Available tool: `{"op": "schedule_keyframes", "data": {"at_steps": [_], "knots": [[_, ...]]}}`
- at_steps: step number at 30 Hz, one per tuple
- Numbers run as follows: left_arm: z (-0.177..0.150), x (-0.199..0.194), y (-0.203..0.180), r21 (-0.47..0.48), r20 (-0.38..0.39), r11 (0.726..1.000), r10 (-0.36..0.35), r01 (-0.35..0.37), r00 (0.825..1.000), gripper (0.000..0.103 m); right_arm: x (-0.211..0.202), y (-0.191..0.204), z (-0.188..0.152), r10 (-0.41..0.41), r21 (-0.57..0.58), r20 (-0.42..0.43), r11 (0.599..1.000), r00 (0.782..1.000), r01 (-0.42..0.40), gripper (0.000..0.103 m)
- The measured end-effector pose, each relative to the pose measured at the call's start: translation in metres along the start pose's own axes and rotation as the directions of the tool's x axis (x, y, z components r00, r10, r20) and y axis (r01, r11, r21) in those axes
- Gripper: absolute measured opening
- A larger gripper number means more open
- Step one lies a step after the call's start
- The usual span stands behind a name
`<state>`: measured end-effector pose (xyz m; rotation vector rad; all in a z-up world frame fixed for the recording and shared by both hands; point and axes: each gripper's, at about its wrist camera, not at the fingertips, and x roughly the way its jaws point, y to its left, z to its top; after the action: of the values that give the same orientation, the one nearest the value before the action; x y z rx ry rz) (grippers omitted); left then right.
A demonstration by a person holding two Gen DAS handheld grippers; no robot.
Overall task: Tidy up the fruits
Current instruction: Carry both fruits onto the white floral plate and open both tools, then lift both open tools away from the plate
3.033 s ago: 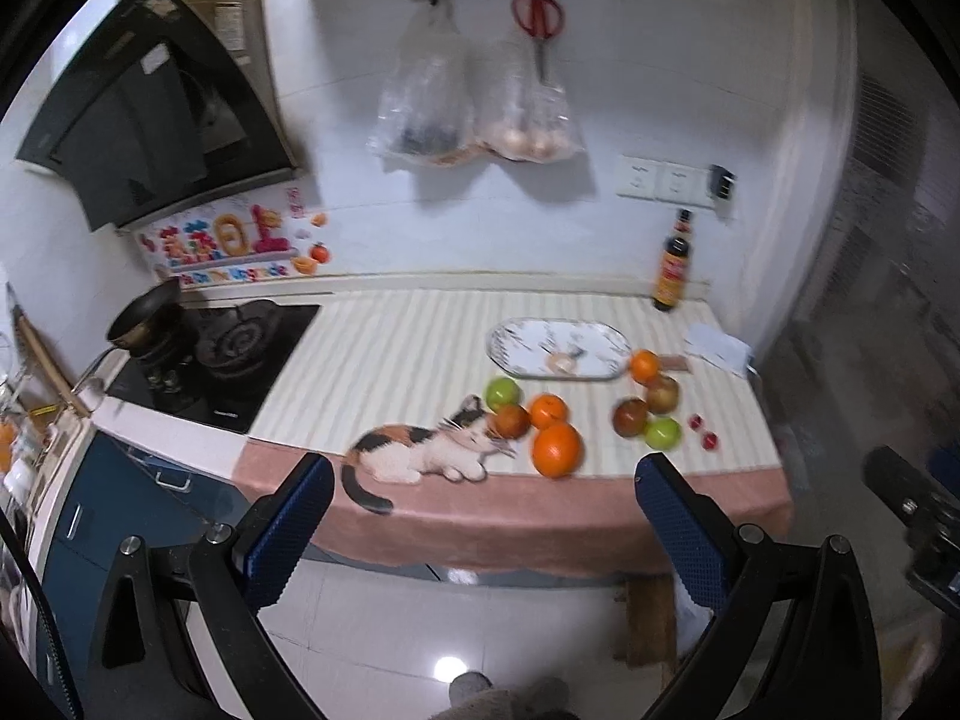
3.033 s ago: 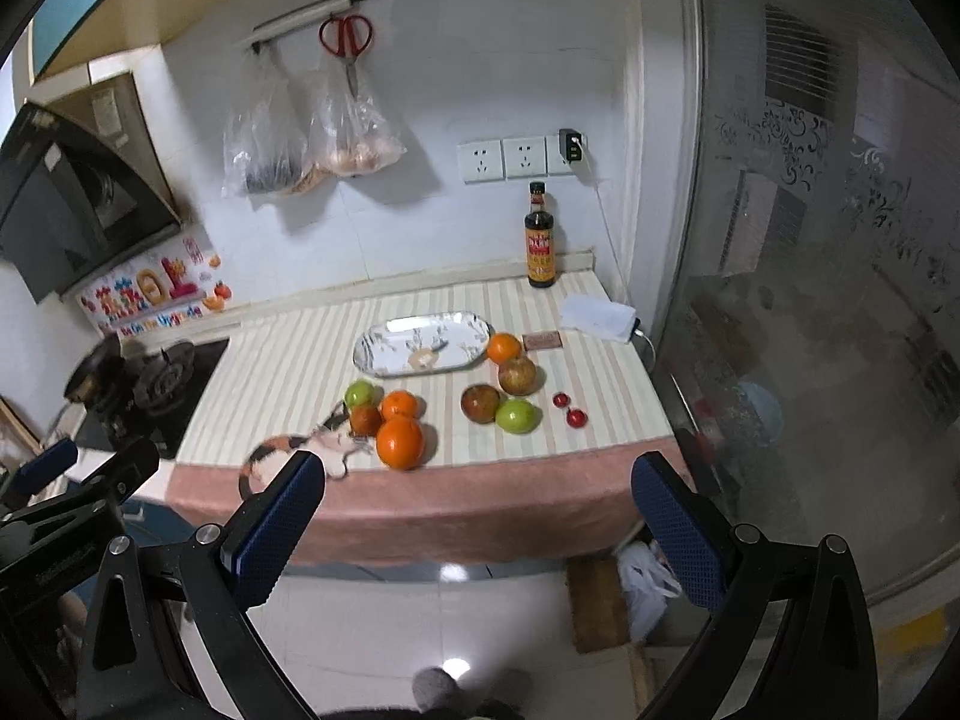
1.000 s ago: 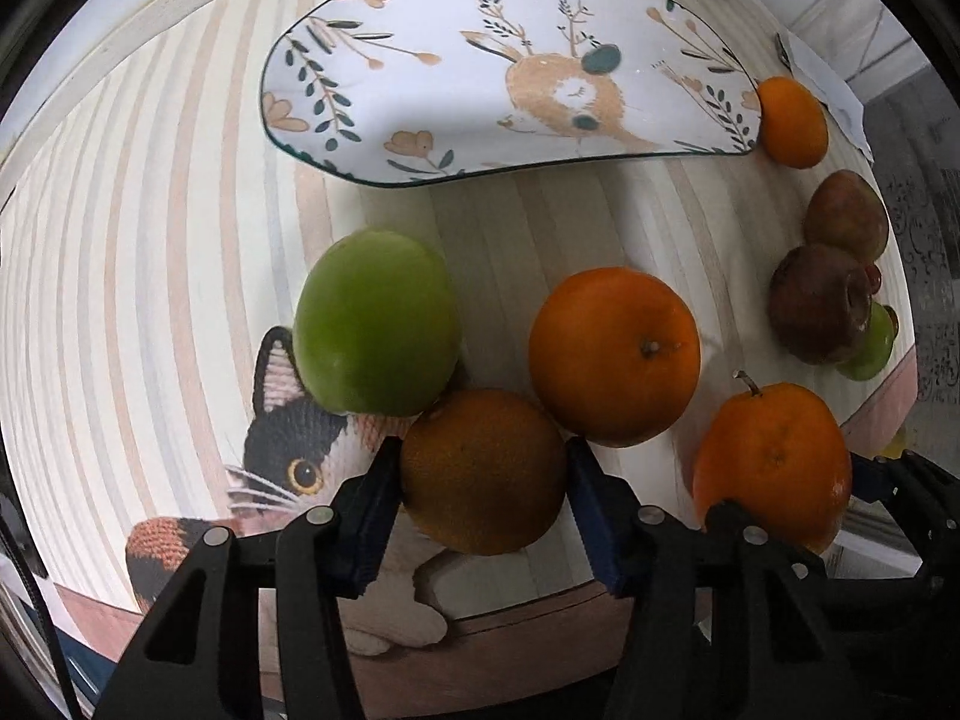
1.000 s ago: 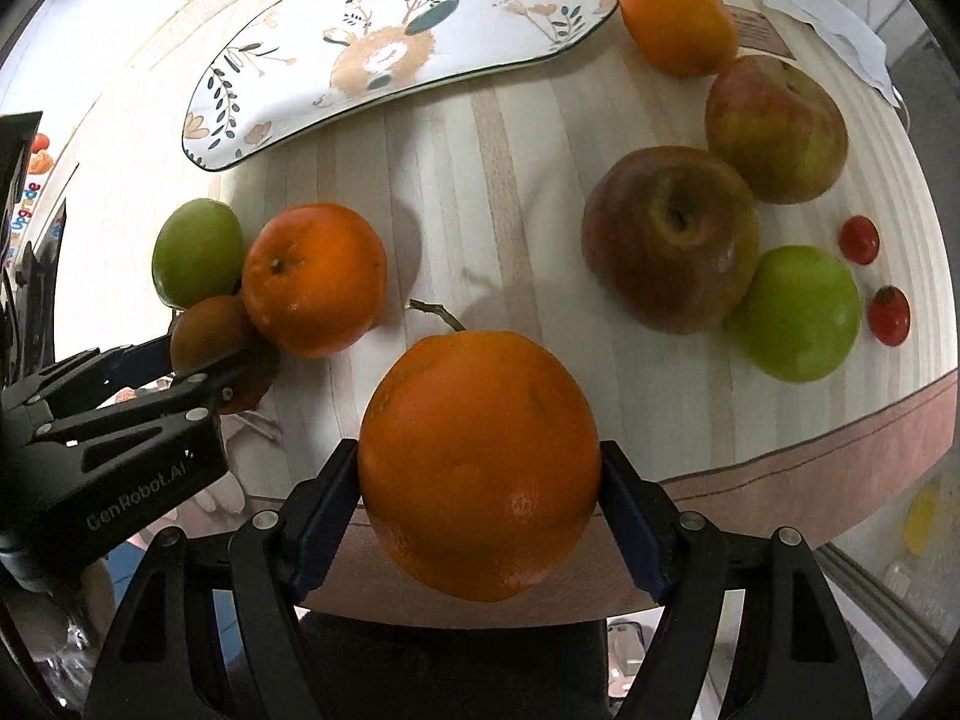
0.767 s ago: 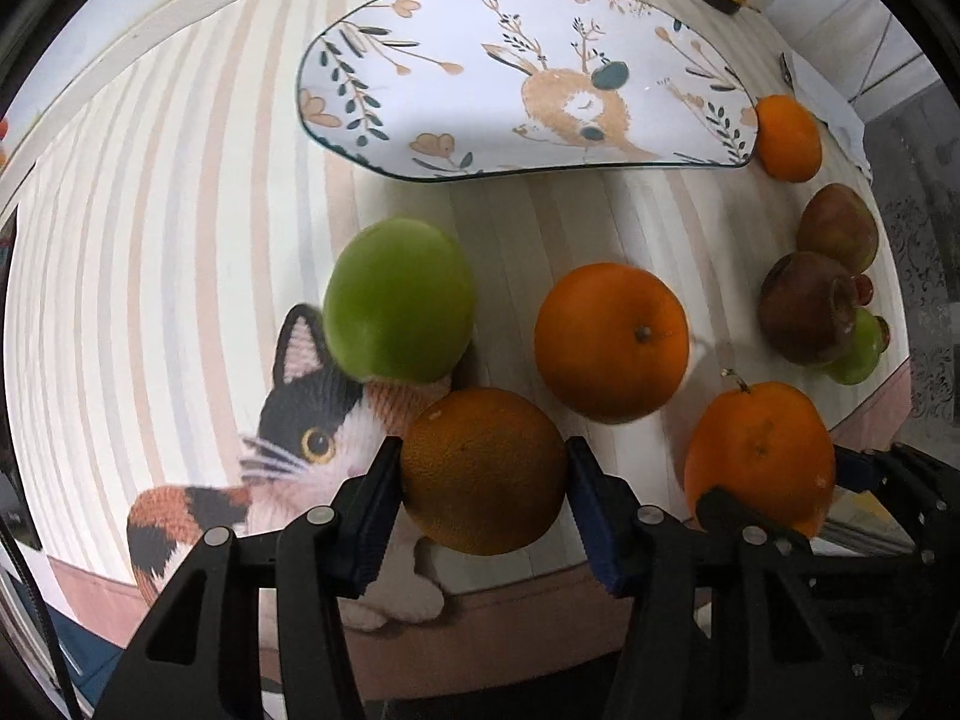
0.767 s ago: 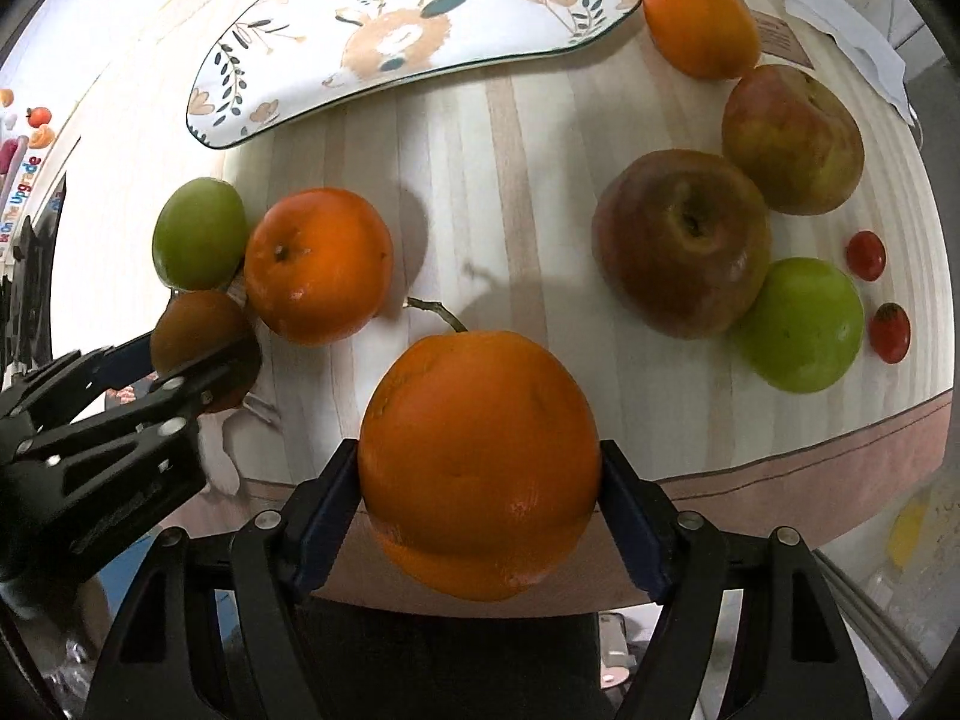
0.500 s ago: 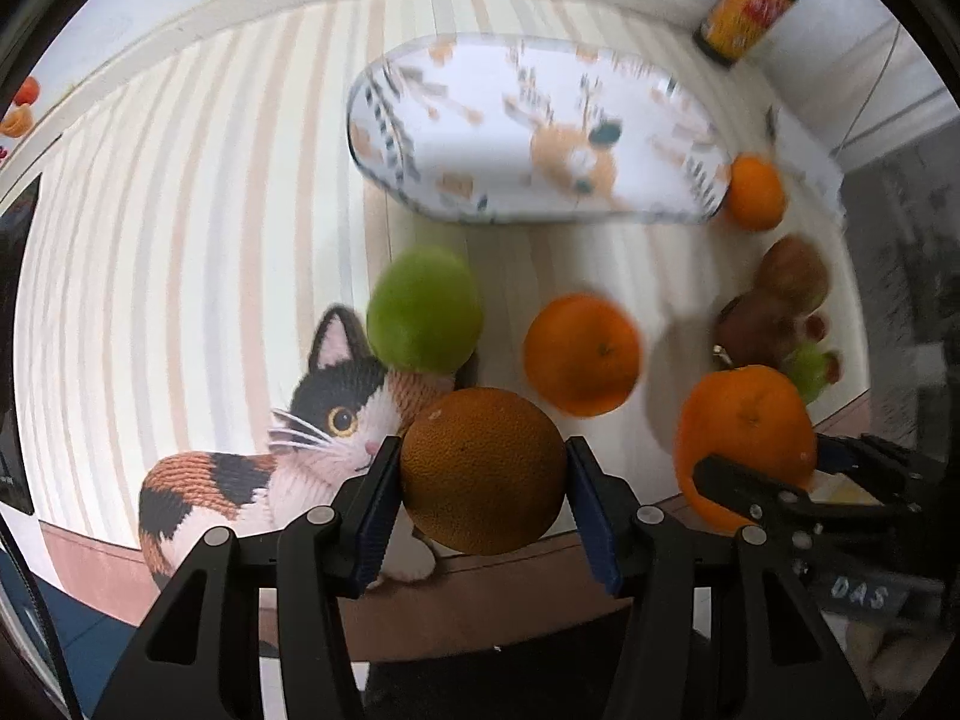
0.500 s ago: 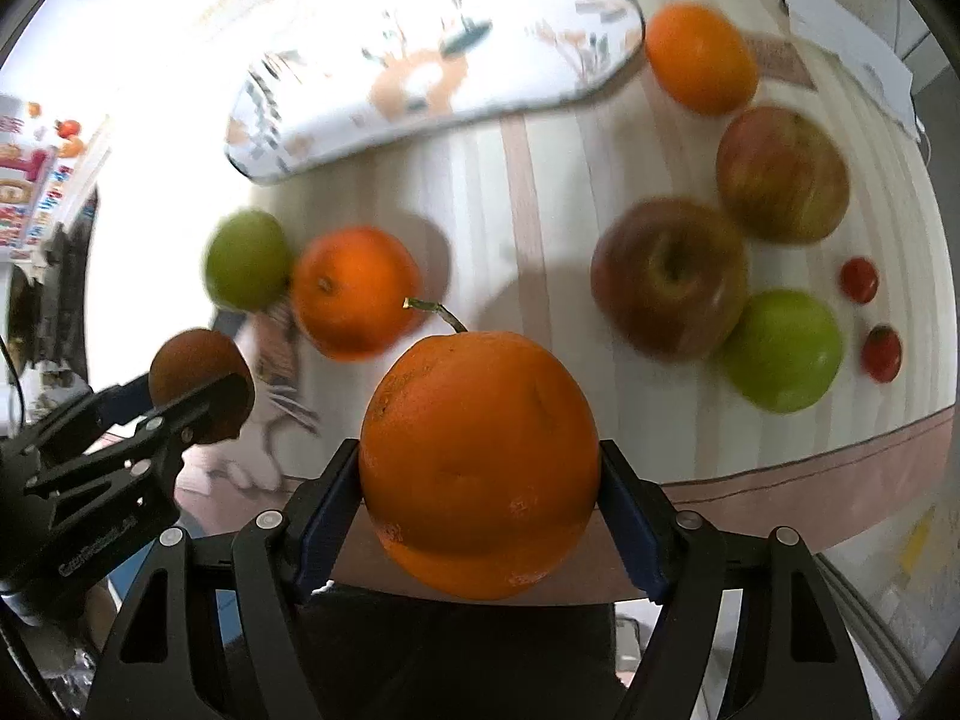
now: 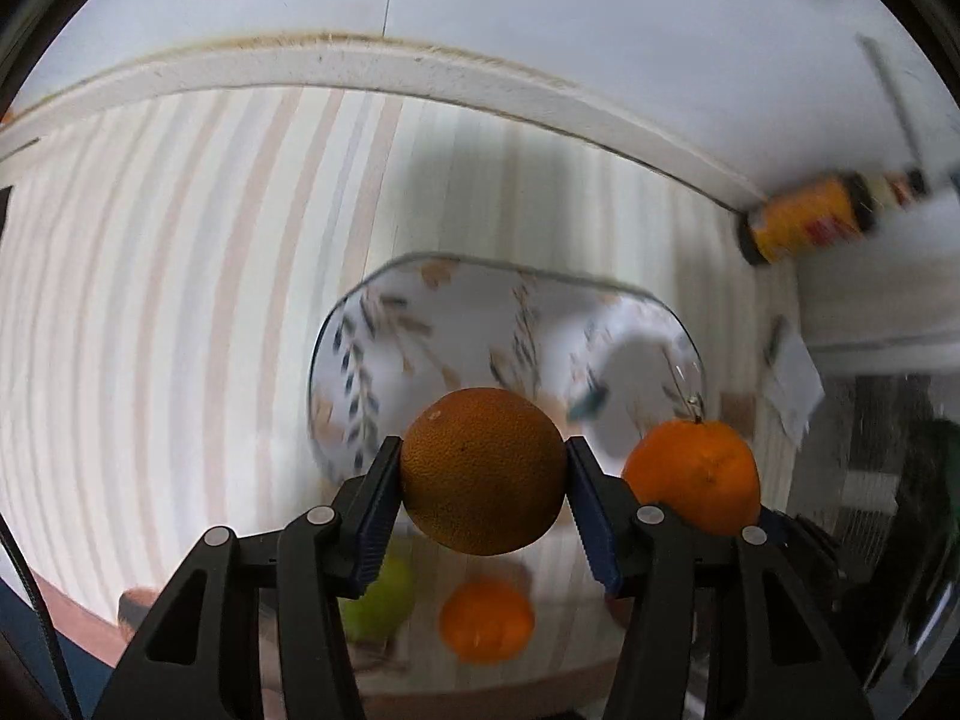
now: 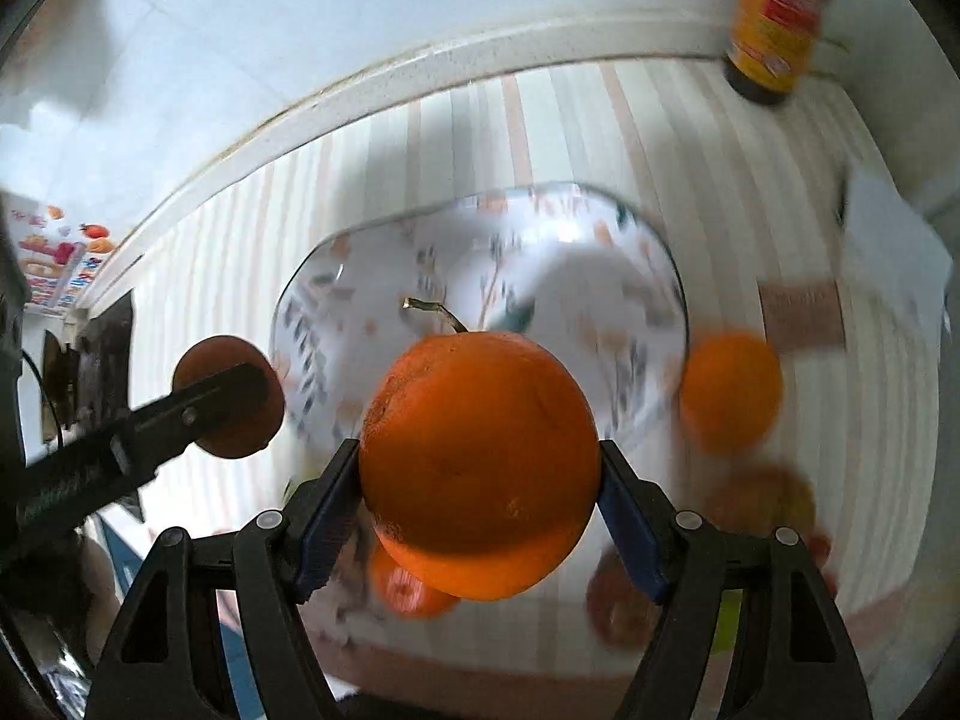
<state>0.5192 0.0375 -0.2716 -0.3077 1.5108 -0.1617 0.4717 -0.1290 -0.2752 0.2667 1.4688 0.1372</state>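
My left gripper is shut on a brownish orange and holds it in the air in front of the patterned oval plate. My right gripper is shut on a large bright orange with a stem, also held above the plate. In the left wrist view that bright orange hangs just to the right. In the right wrist view the left gripper and its brownish orange are at the left. A green apple and an orange lie below on the striped cloth.
A sauce bottle stands at the back right by the wall. A small orange, two apples and a white paper lie right of the plate. The stove is far left. The counter's front edge is below.
Both grippers have lifted their oranges off the cloth and moved forward, toward the plate and the back wall. The fruit left on the cloth has dropped low in both views.
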Motion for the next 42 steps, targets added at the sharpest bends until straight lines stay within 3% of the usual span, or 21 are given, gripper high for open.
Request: {"op": "schedule_keyframes", "data": {"at_steps": [8,19,20,21,23,30,42], "knots": [[0.042,0.051,0.011,-0.078,-0.107,0.996,0.022,-0.031,0.994,0.05,0.061,0.007,0.07,-0.071,-0.089,-0.06,0.994,0.996,0.066,0.078],[0.048,0.069,0.014,-0.096,-0.166,0.995,0.02,-0.036,0.986,0.052,0.095,-0.005,0.09,-0.061,-0.061,-0.141,0.997,0.988,0.053,0.079],[0.049,0.068,0.012,-0.092,-0.163,0.995,0.019,-0.034,0.987,0.057,0.095,-0.005,0.091,-0.06,-0.059,-0.15,0.997,0.987,0.051,0.079],[0.049,0.065,0.012,-0.08,-0.156,0.996,0.034,-0.047,0.987,0.069,0.097,-0.005,0.092,-0.058,-0.053,-0.161,0.997,0.985,0.05,0.079],[0.051,0.067,0.006,-0.065,-0.139,0.996,0.052,-0.061,0.989,0.084,0.096,-0.007,0.093,-0.072,-0.05,-0.17,0.997,0.983,0.064,0.094],[0.043,0.048,0.011,-0.026,-0.101,0.996,0.081,-0.084,0.992,0.085,0.076,-0.005,0.085,-0.122,-0.064,-0.122,0.991,0.985,0.115,0.096],[-0.014,-0.008,0.017,0.048,0.035,0.987,0.155,-0.156,0.987,0.085,0.035,-0.007,0.027,-0.146,-0.053,-0.067,0.988,0.987,0.142,0.096]]}}
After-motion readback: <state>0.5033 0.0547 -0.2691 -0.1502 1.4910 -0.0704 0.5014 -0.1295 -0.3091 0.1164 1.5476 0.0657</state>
